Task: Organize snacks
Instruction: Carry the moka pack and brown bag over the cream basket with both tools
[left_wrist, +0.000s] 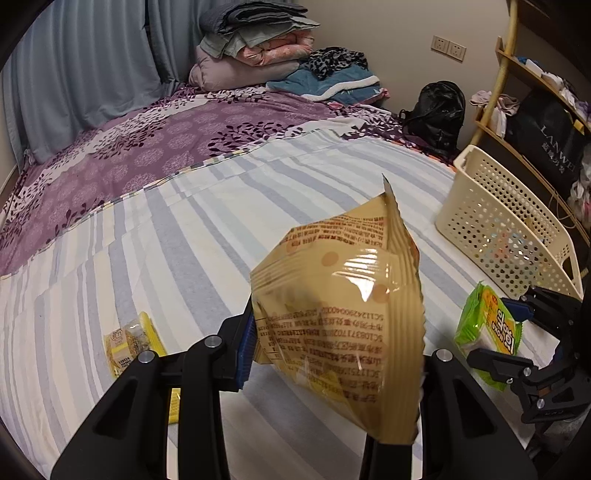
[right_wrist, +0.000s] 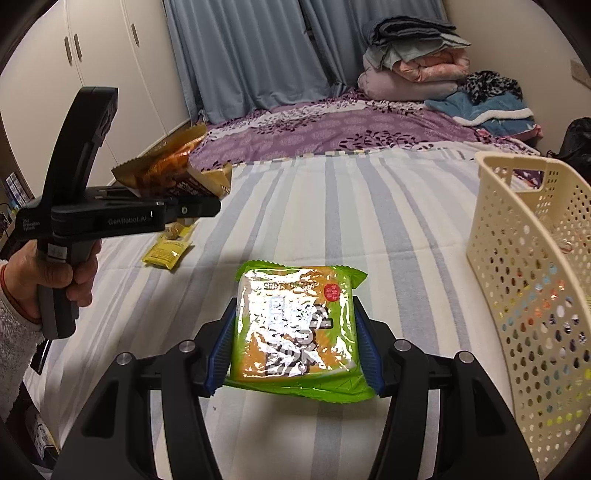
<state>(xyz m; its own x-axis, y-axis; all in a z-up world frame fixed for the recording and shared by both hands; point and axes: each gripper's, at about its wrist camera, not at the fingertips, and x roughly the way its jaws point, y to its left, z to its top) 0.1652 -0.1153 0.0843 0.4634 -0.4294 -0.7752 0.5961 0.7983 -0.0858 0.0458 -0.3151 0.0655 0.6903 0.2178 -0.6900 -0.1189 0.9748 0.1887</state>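
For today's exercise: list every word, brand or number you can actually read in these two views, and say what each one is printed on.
"GenRobot.AI": side of the left gripper.
"LANWEI" (last letter uncertain): black bag on the shelf.
Tan snack bag: upside-down print, too blurred to read.
Green packet: large lettering lost in glare.
Yellow packet: too small.

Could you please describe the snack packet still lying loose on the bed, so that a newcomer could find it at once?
Start at the striped sheet covering the near half of the bed. The cream perforated basket stands at one side; the small yellow packet lies flat toward the opposite side. Unlike the tan bag and the green packet, no gripper holds it.
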